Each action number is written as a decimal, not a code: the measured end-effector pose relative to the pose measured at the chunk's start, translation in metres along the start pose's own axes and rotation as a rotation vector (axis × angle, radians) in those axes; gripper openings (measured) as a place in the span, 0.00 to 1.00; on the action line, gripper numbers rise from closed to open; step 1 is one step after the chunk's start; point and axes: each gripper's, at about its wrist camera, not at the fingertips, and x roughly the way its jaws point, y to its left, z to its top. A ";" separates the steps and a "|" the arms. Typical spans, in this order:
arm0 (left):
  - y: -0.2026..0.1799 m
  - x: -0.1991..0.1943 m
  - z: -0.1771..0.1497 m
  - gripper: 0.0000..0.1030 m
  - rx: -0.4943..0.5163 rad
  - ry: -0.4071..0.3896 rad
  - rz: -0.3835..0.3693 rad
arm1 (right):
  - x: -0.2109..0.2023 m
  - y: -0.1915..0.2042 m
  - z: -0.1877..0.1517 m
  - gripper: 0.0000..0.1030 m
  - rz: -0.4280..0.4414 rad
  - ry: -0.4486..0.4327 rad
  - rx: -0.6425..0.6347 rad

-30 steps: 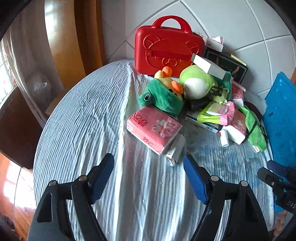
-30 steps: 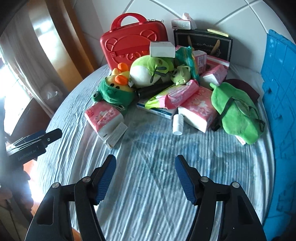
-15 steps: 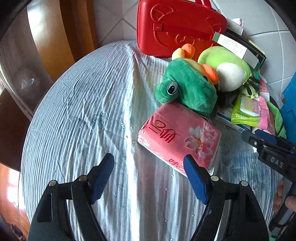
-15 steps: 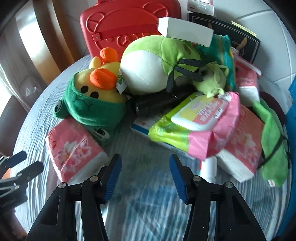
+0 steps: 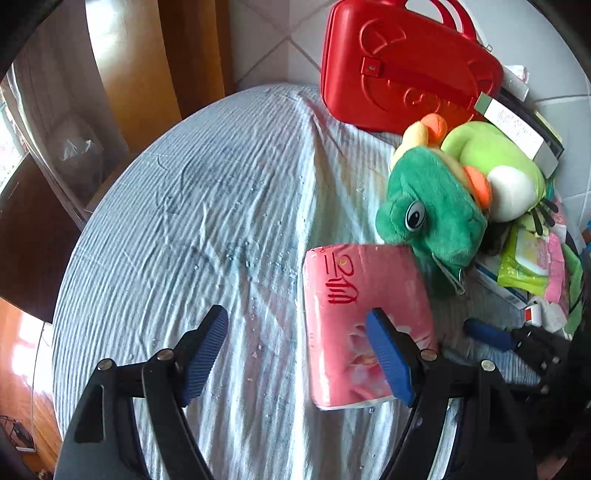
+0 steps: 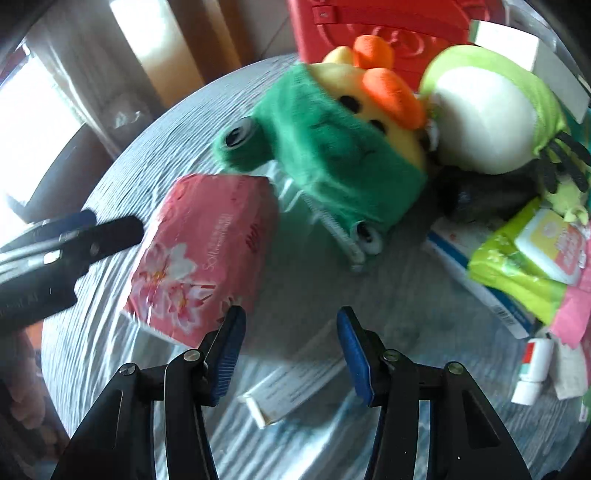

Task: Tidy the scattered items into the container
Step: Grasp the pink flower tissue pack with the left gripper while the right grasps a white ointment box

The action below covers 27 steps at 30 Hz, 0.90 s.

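Both grippers hover with fingers spread: left gripper (image 5: 297,356) should shift toward 3 o'clock, centring the pink tissue pack (image 5: 364,317); right gripper (image 6: 290,356) straddles the small box (image 6: 295,384).

Both fisheye views look forward and down along their own fingers, close over the surface (image 5: 207,206). The left view faces from the left side, the right view from nearer the pile. Both share the pink tissue pack (image 5: 354,295) (image 6: 207,254), green frog plush (image 5: 436,218) (image 6: 332,155) and red case (image 5: 399,62) (image 6: 369,22).
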 end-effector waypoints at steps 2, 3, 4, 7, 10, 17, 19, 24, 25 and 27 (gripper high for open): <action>-0.007 -0.005 0.003 0.75 0.029 -0.007 -0.021 | 0.000 0.011 -0.003 0.50 0.042 0.002 -0.001; -0.013 -0.006 0.004 0.75 0.054 -0.007 -0.027 | -0.003 0.012 -0.005 0.50 0.044 -0.007 0.016; -0.019 -0.006 0.004 0.76 0.080 -0.004 -0.032 | -0.007 0.010 -0.007 0.50 0.037 -0.020 0.043; -0.033 0.003 0.000 0.86 0.142 0.029 -0.045 | -0.028 -0.007 -0.019 0.52 -0.003 -0.055 0.143; -0.039 0.017 -0.006 0.87 0.198 0.070 -0.027 | -0.045 -0.024 -0.034 0.63 -0.071 -0.065 0.209; -0.029 0.046 -0.021 1.00 0.213 0.149 -0.030 | -0.043 -0.030 -0.053 0.66 -0.117 -0.047 0.328; -0.027 0.048 -0.026 1.00 0.210 0.151 -0.036 | -0.036 -0.027 -0.053 0.66 -0.127 -0.043 0.353; -0.020 0.048 -0.046 0.92 0.237 0.122 -0.022 | -0.022 -0.016 -0.051 0.49 -0.145 -0.035 0.372; -0.016 0.047 -0.047 0.92 0.226 0.111 -0.022 | -0.019 -0.016 -0.050 0.49 -0.154 -0.033 0.378; -0.011 0.048 -0.045 0.92 0.202 0.095 -0.023 | -0.016 -0.018 -0.049 0.49 -0.157 -0.041 0.394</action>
